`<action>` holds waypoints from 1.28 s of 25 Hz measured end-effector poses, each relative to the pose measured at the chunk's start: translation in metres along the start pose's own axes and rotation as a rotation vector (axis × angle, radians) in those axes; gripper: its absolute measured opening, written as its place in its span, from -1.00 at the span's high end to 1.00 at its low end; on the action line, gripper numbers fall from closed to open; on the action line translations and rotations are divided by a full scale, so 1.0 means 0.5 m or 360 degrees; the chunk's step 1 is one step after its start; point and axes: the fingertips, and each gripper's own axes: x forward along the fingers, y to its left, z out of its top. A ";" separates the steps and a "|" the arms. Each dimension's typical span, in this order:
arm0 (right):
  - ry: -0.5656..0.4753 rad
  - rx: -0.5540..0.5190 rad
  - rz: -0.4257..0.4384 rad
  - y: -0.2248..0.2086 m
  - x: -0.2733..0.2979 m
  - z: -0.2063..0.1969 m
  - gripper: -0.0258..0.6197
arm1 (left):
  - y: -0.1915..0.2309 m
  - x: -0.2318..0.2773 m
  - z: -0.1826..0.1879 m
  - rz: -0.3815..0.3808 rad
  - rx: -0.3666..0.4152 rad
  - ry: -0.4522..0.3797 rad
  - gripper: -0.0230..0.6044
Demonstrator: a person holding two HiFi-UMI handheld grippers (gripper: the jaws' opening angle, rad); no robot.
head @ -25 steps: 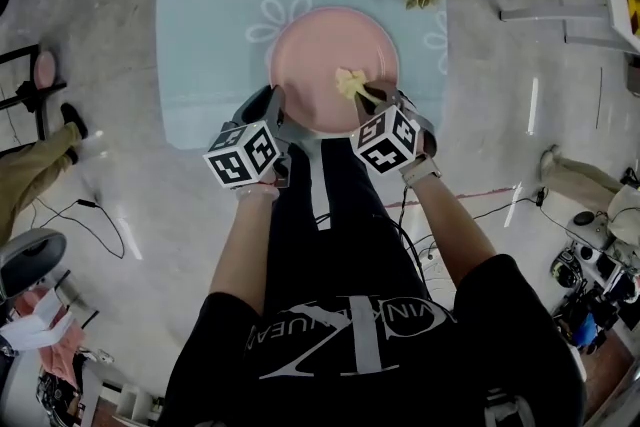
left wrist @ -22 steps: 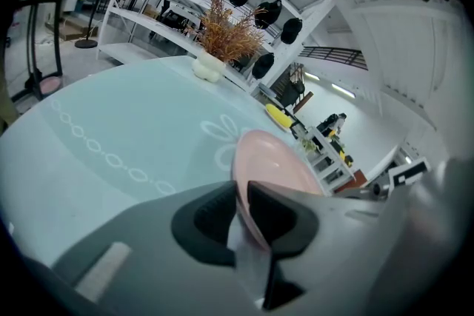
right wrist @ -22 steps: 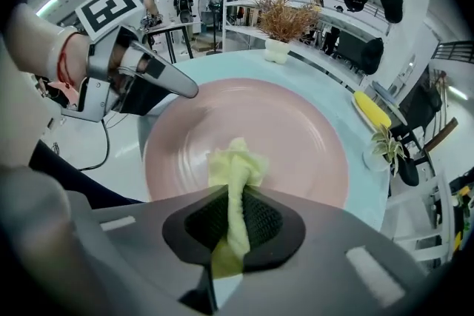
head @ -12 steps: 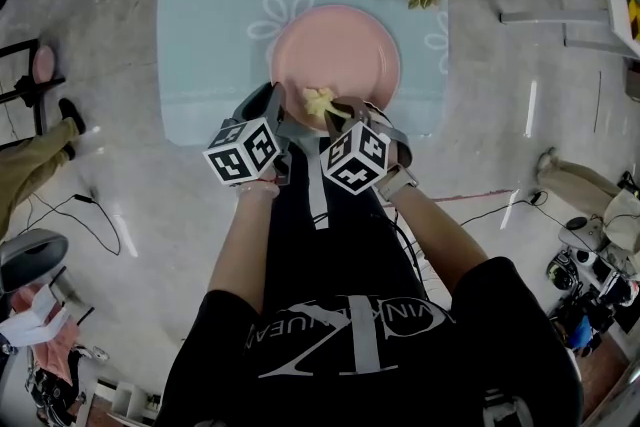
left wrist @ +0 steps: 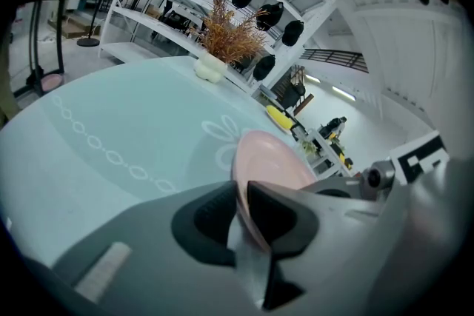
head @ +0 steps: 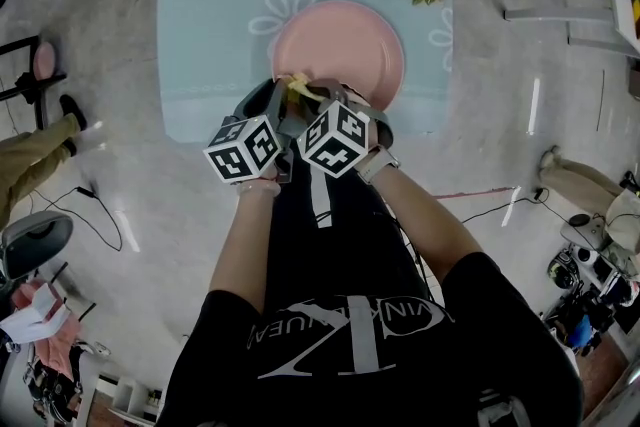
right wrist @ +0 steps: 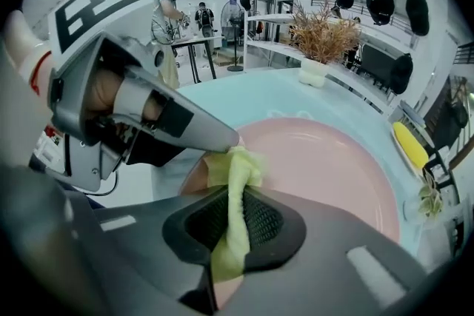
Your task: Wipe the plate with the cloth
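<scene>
The plate (head: 345, 45) is seen as smooth and faintly glossy, the cloth (right wrist: 237, 166) as soft, fuzzy fabric. The right gripper (right wrist: 231, 218) is finished in matt grey plastic, with rough meshed pads (right wrist: 263, 222).

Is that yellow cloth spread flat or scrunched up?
Scrunched up: the right gripper pinches the yellow cloth into a crumpled wad, at the near edge of the pink plate.

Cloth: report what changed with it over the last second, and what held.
The right claw, shut on the yellow cloth, dragged it leftward along the pink plate's near edge, ending beside the left claw. The left claw stayed clamped on the plate's near rim; the plate stayed on the table.
</scene>
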 end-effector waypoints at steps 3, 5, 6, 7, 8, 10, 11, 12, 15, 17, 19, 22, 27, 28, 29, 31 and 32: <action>-0.0041 -0.0034 -0.0020 -0.016 0.014 0.027 0.80 | 0.001 0.000 -0.001 -0.0011 -0.0004 0.0000 0.93; -0.0068 -0.0057 -0.0047 -0.033 0.024 0.042 0.80 | 0.002 0.002 -0.001 -0.0017 -0.0005 0.0000 0.93; -0.0079 -0.0063 -0.0063 -0.043 0.029 0.049 0.80 | 0.002 0.003 -0.002 -0.0020 -0.0004 0.0000 0.93; -0.0088 -0.0065 -0.0078 -0.054 0.033 0.054 0.80 | 0.002 0.004 -0.002 -0.0021 -0.0003 -0.0002 0.93; -0.0097 -0.0062 -0.0092 -0.066 0.036 0.060 0.79 | 0.002 0.003 -0.002 -0.0021 -0.0002 -0.0005 0.93; -0.0108 -0.0049 -0.0115 -0.089 0.040 0.070 0.79 | 0.002 0.000 -0.001 -0.0022 -0.0009 -0.0011 0.93; -0.0110 -0.0041 -0.0125 -0.100 0.041 0.074 0.79 | 0.002 -0.002 0.000 -0.0022 -0.0016 -0.0014 0.93; -0.0111 -0.0033 -0.0135 -0.113 0.042 0.076 0.79 | 0.002 -0.002 0.000 -0.0023 -0.0024 -0.0016 0.93; -0.0108 -0.0009 -0.0171 -0.155 0.045 0.075 0.79 | 0.003 0.000 0.000 -0.0023 -0.0033 -0.0018 0.93; -0.0099 0.0008 -0.0204 -0.183 0.044 0.068 0.79 | 0.003 0.002 -0.002 -0.0018 -0.0027 -0.0017 0.93; -0.0084 0.0023 -0.0242 -0.209 0.040 0.058 0.80 | 0.001 0.003 -0.003 -0.0011 -0.0019 -0.0018 0.93; -0.0061 0.0042 -0.0304 -0.245 0.030 0.035 0.80 | 0.001 0.005 -0.003 -0.0002 -0.0010 -0.0016 0.93; -0.0029 0.0105 -0.0365 -0.277 0.005 -0.009 0.80 | 0.000 0.002 -0.003 -0.0001 0.0000 -0.0014 0.93; -0.0019 0.0109 -0.0374 -0.279 0.000 -0.019 0.80 | 0.000 0.003 -0.003 0.0000 0.0002 -0.0013 0.93; -0.0008 0.0112 -0.0382 -0.280 -0.005 -0.028 0.80 | 0.000 0.003 -0.003 0.0001 0.0002 -0.0011 0.93; 0.0008 0.0118 -0.0394 -0.278 -0.015 -0.047 0.80 | 0.000 0.003 -0.003 0.0003 0.0004 -0.0009 0.93; 0.0013 0.0121 -0.0398 -0.276 -0.019 -0.055 0.80 | 0.000 0.002 -0.003 0.0003 0.0004 -0.0008 0.93</action>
